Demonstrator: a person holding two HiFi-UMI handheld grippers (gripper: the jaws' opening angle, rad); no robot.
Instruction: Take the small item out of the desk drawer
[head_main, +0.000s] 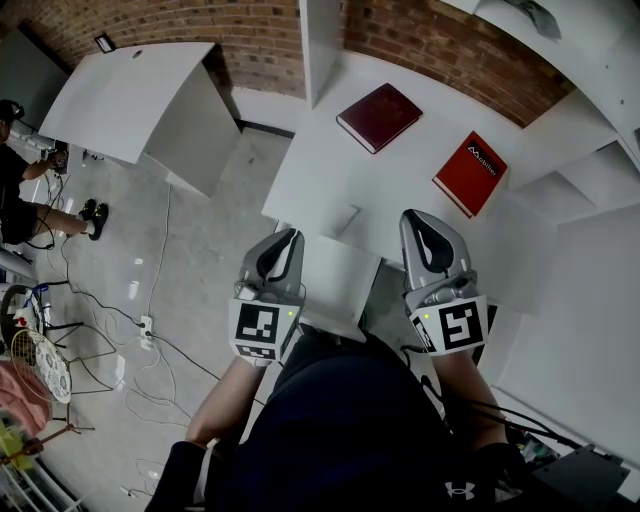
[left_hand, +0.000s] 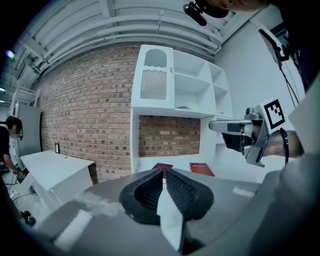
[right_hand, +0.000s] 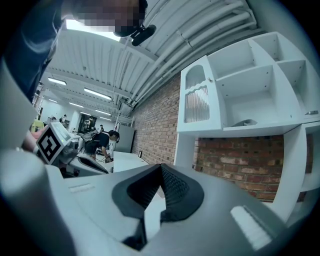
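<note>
I hold both grippers side by side in the air over the front edge of the white desk (head_main: 330, 170). The left gripper (head_main: 288, 238) is shut with nothing in it; in its own view the pads meet at the left gripper's tip (left_hand: 163, 170). The right gripper (head_main: 413, 220) is also shut and empty, and its right gripper view shows the closed tip (right_hand: 160, 166). A white panel (head_main: 338, 282) lies below the desk edge between the two grippers; I cannot tell if it is the drawer. No small item is in view.
A dark red book (head_main: 379, 116) and a red book (head_main: 470, 172) lie on the desk. White shelving (head_main: 590, 150) stands at the right. A second white table (head_main: 130, 90), a seated person (head_main: 20, 190) and floor cables (head_main: 140, 330) are at the left.
</note>
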